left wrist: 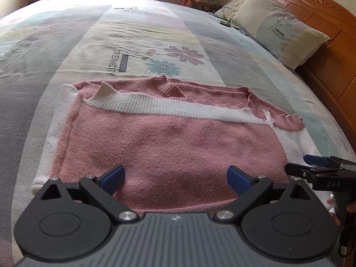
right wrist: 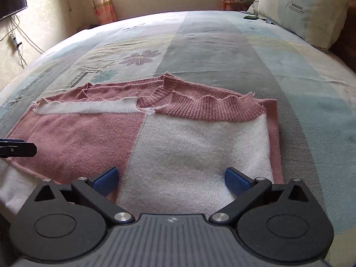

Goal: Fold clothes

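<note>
While hovering low over the near hem, spread wide: left gripper (left wrist: 175,178), blue pads well apart, nothing between them, pink knit showing through the gap. Same on the other side: right gripper (right wrist: 171,181) gaping open above the white panel, empty. Poking into the left view at the right edge, tip of the right gripper (left wrist: 316,160), just off the sweater's near corner.

Beneath both, lying flat and partly folded, pink-and-white knitted sweater (left wrist: 160,138) (right wrist: 169,146), near the front edge of the bed; ribbed white band across the pink half, ribbed pink cuffs and neckline bunched along the far edge, white strip peeking out along the left side.

Further out, spread under everything, pastel striped bedsheet with flower print (left wrist: 155,35) (right wrist: 222,44), lightly wrinkled. Against the carved wooden headboard (left wrist: 329,29), propped up, pale pillow with matching print (left wrist: 280,26) (right wrist: 304,9). Beyond the bed, orange curtains (right wrist: 100,0) flanking a window.
</note>
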Available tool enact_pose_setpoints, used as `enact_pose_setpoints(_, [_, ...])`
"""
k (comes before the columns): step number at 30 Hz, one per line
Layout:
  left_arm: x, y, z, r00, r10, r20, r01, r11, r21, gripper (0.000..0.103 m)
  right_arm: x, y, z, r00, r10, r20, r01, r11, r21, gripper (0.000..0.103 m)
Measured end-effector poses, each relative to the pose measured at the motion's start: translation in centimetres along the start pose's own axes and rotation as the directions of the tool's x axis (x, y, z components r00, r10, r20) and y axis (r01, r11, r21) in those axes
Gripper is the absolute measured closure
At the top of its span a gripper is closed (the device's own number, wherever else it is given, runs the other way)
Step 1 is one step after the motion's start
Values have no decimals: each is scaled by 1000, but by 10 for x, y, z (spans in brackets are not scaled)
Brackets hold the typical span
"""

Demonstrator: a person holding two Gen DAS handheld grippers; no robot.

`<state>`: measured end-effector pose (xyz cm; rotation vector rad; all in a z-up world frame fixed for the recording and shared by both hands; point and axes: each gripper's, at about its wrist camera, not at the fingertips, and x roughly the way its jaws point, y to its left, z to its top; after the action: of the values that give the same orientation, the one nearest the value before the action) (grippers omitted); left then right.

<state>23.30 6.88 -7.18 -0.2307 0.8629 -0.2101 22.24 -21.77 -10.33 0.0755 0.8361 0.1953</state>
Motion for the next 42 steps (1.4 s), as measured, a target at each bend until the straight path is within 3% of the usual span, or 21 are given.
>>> enact_pose_setpoints(4, [-14,12,1,999,36,39,-35,999,-23,4,3,-1,2,1000,1,7,-1,1000,16,0])
enact_pose_setpoints(7, [-5,32,-3,996,88,-5,-89,994,-60,6,3,1,-1,1000,-5,28,4,1000,17,0])
enact_pose_setpoints(12, [-24,32,-6,998,67,21,-65,996,-64,5,1,2,-4,999,3,32,-3,1000,-17,0])
enact_pose_setpoints(17, [-37,26,-22,998,38,-44,-39,998,-43,5,-7,4,1,1000,11,-5,-11,1000,-6,0])
enact_pose_setpoints(20, [-35,37,-36,993,72,-95,-79,994,-78,6,-14,2,-2,999,38,1,-38,999,30,0])
enact_pose_setpoints(26, [-55,20,-36,998,21,-54,-23,999,-31,5,-37,2,-6,997,73,6,-73,995,66,0])
enact_pose_setpoints(31, [-41,16,-51,989,-54,-135,41,995,-95,5,-53,10,-15,993,118,5,-118,991,67,0])
enact_pose_setpoints(36, [-51,10,-54,994,-57,-94,52,997,-56,4,-61,18,-30,995,96,-24,-95,995,38,0])
enact_pose_setpoints(39, [-50,28,-48,994,29,-108,-39,995,-87,6,-65,18,-34,995,96,-23,-95,994,47,0])
enact_pose_setpoints(42, [-72,42,-25,999,41,-3,-41,995,-93,6,-64,16,-35,996,76,-36,-73,994,75,0])
